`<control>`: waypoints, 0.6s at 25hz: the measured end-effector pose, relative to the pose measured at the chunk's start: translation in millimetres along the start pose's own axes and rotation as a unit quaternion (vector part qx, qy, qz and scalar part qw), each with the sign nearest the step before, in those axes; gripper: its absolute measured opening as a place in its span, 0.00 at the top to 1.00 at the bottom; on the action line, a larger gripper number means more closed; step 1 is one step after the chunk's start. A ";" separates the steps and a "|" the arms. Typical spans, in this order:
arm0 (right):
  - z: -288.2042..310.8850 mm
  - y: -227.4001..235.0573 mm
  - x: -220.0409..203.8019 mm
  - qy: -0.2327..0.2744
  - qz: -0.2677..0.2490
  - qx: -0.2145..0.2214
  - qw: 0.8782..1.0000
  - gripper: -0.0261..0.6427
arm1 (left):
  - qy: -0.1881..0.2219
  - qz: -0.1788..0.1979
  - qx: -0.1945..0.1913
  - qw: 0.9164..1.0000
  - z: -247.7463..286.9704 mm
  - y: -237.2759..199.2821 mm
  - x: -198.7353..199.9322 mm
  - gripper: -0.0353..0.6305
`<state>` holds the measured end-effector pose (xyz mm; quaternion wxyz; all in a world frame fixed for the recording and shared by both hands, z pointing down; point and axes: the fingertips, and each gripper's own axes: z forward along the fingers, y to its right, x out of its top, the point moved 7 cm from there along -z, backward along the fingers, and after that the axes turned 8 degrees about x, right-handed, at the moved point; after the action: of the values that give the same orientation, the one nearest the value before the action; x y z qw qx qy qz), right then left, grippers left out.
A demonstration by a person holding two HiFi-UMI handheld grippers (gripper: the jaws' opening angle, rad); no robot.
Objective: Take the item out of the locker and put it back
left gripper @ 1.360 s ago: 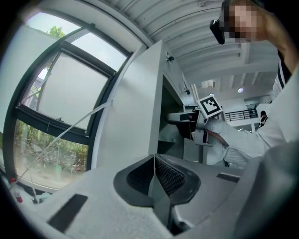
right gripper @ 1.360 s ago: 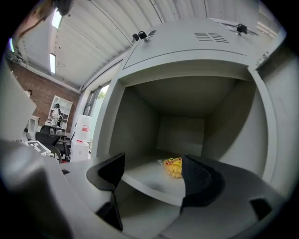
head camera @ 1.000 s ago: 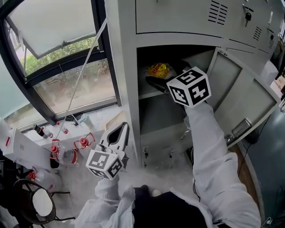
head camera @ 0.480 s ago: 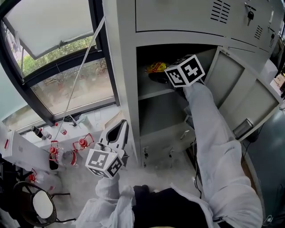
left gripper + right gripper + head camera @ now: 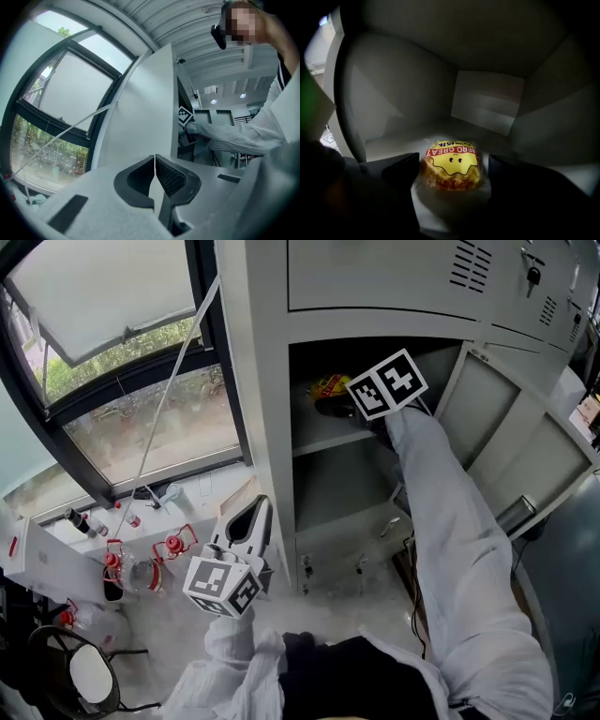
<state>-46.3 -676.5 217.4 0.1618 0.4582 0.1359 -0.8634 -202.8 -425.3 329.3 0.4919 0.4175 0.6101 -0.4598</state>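
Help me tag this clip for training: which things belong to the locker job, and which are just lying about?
Job: snack packet, locker shelf, open locker door, right gripper open around the packet.
Lying about: red-topped bottles, round stool, window; left gripper shut, idle.

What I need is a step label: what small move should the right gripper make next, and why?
Probably close the right gripper on the packet. Its own view shows the jaws apart, one on each side of the packet, which lies on the locker shelf. The packet already sits between them, so no further reach seems needed.
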 end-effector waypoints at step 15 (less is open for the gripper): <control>-2.5 -15.0 2.6 0.011 -0.056 -0.014 0.998 0.53 | -0.008 -0.001 -0.003 1.000 -5.7 3.5 -3.8 0.92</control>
<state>-51.9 -662.3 215.1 0.1180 0.4574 0.1748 -0.8639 -200.1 -419.2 333.0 0.4975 0.4122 0.6079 -0.4616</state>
